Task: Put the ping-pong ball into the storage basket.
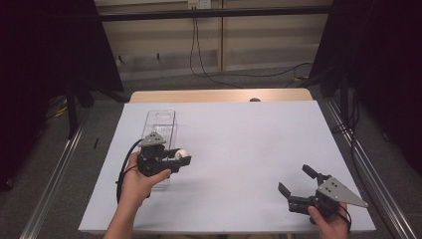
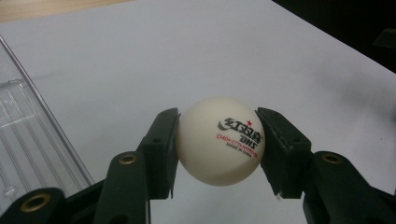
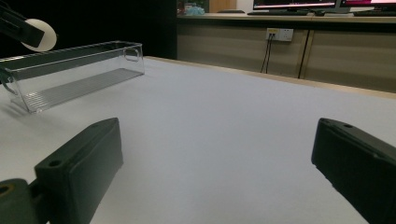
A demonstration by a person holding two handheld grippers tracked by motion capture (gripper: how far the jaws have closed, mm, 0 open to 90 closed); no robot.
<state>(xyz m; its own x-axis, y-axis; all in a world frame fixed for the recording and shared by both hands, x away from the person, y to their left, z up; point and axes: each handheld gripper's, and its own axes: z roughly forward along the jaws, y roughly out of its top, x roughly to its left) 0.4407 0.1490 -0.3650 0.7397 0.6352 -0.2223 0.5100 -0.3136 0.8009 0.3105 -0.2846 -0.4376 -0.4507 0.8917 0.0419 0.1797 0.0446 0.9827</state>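
White table (image 1: pixel 239 144); left gripper (image 2: pixel 217 144) jaws clamp DHS-printed ball (image 2: pixel 219 140); right gripper (image 1: pixel 297 185) jaws apart

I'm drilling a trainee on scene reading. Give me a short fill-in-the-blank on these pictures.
1. The left tool is shut on a white ____.
2. The right tool has its jaws ____.
3. The clear bin lies on the ____ half of the table.

Missing words: ball; open; left
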